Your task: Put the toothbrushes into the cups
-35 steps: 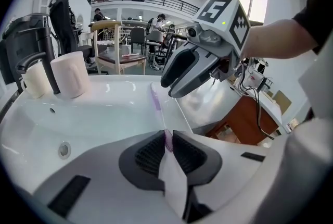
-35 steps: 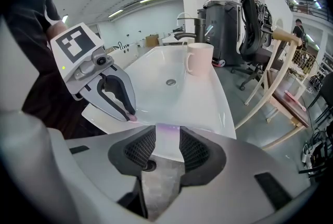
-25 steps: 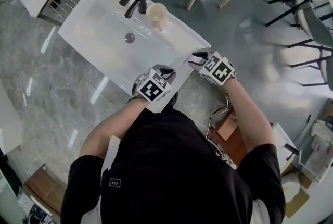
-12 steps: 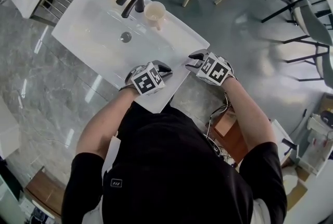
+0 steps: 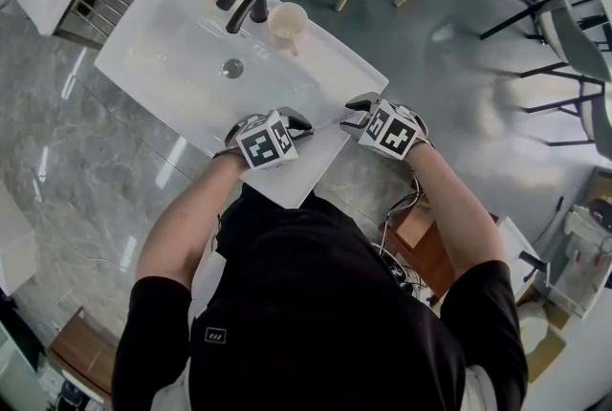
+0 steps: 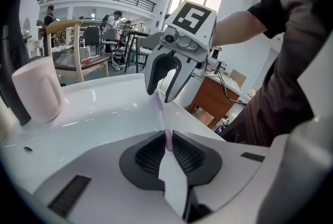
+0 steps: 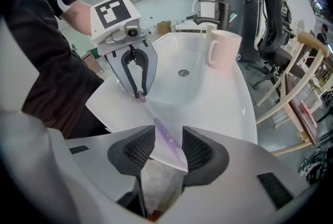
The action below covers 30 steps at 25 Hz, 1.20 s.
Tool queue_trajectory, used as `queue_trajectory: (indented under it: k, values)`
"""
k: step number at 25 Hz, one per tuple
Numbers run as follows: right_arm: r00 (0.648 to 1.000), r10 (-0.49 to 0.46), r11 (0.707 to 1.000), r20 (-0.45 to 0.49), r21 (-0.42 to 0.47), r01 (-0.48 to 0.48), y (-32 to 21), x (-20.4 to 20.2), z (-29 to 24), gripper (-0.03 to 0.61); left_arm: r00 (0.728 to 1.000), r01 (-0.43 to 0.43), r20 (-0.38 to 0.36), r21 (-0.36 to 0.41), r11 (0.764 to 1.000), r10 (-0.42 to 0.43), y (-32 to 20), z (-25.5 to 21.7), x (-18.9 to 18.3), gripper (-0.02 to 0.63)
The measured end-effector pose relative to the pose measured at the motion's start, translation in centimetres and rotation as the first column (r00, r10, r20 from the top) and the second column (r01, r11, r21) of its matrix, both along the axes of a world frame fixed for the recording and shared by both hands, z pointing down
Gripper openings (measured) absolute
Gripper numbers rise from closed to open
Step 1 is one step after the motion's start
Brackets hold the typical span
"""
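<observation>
Left gripper view shows the left claw [image 6: 167, 140] clenched on one end of the purple toothbrush [image 6: 160, 113] at the washbasin's [image 6: 99, 113] near rim, the right claw [image 7: 169, 139] released astride the other end; best lift it level, then tip it upright over the pink cup [image 7: 222, 48].

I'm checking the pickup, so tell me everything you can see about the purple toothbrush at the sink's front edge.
The purple toothbrush is slim, translucent plastic by its look. The left gripper is shut on one end; the rest runs between the right gripper's open jaws, untouched by them, low over the white sink's rim.
</observation>
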State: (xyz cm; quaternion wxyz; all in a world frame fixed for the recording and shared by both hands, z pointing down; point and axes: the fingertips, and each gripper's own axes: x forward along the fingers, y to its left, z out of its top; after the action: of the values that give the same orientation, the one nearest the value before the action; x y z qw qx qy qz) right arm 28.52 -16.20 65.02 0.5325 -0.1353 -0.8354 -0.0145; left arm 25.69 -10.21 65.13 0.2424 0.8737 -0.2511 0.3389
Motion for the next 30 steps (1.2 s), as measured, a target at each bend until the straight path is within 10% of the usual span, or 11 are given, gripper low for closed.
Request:
queue_trajectory:
  k: [10, 19, 30]
  values:
    - [0.998, 0.037, 0.999, -0.041, -0.006, -0.037, 0.0, 0.2, 1.3, 0.158, 0.992, 0.125, -0.009, 0.051, 0.991, -0.125, -1.0, -1.0, -2.1, 0.067]
    - [0.996, 0.070, 0.997, -0.049, -0.016, -0.071, -0.5, 0.1, 1.2, 0.132, 0.838, 0.544, -0.075, 0.179, 0.820, -0.540, -3.1, -6.0, -6.0, 0.077]
    - [0.992, 0.122, 0.992, -0.037, -0.027, -0.123, -1.2, -0.2, 1.4, 0.063, 0.808, 0.584, -0.015, 0.157, 0.797, -0.589, -1.6, -5.3, -4.8, 0.051]
